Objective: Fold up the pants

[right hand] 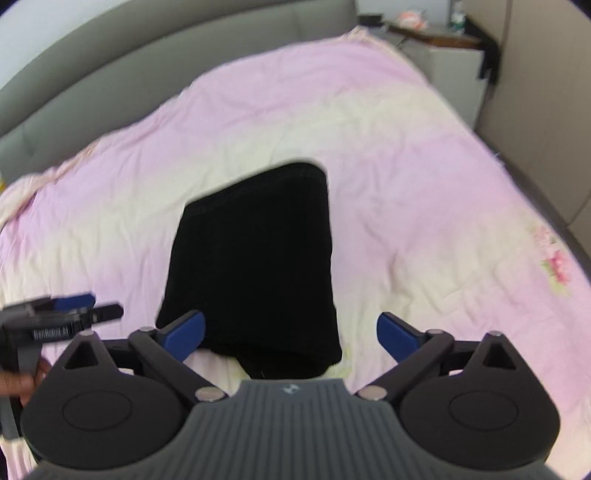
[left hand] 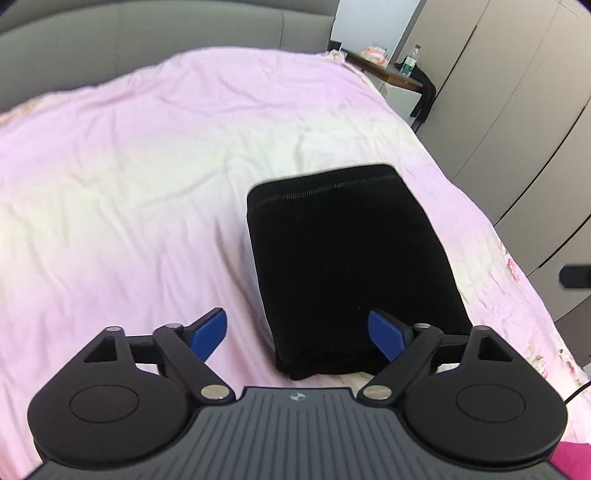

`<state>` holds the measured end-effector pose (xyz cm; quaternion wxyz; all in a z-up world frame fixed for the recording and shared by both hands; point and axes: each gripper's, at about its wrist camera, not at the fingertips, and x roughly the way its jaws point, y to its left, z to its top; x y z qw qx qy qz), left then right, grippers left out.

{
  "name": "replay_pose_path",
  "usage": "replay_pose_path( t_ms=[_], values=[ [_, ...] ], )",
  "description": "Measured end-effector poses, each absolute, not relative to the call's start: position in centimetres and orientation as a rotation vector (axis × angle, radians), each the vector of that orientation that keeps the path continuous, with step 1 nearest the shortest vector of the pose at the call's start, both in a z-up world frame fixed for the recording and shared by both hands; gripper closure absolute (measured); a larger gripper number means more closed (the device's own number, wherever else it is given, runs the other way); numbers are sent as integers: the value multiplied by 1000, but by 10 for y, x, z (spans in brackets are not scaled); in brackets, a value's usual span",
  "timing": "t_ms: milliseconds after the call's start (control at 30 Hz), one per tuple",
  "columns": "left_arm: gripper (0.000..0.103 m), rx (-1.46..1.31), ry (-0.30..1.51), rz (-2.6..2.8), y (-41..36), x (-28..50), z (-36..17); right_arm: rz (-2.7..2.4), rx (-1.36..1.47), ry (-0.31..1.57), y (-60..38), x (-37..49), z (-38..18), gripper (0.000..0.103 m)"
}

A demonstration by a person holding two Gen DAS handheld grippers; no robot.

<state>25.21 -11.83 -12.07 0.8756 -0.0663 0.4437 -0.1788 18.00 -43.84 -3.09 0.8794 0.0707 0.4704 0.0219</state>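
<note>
The black pants (left hand: 351,266) lie folded into a compact rectangle on the pink bedsheet (left hand: 129,177), waistband at the far end. My left gripper (left hand: 297,330) is open and empty, held above the fold's near left corner. The pants also show in the right wrist view (right hand: 255,266). My right gripper (right hand: 291,334) is open and empty, above the fold's near edge. The left gripper (right hand: 70,310) shows at the left edge of the right wrist view, beside the pants.
A grey padded headboard (left hand: 147,33) runs along the far side of the bed. A bedside table (left hand: 391,74) with a bottle and small items stands at the far right. Wardrobe doors (left hand: 517,110) line the right side.
</note>
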Motion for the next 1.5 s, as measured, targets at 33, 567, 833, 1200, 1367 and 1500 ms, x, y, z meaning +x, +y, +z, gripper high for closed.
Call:
replay_pose_path(
  t_ms=[33, 567, 833, 1200, 1367, 1500],
  values=[
    [0, -124, 911, -368, -119, 249, -112, 27, 160, 948, -432, 174, -22, 7],
    [0, 37, 928, -207, -124, 189, -109, -172, 43, 811, -326, 104, -26, 5],
    [0, -17, 1015, -183, -107, 180, -115, -120, -139, 889, -275, 99, -53, 5],
    [0, -39, 990, -185, -103, 172, -95, -155, -86, 917, -277, 94, -51, 5],
    [0, -34, 980, -206, -110, 168, -90, -164, -71, 927, -282, 95, -51, 5],
    [0, -23, 976, -218, -115, 167, -88, -165, -56, 936, -284, 96, -52, 5]
  ],
)
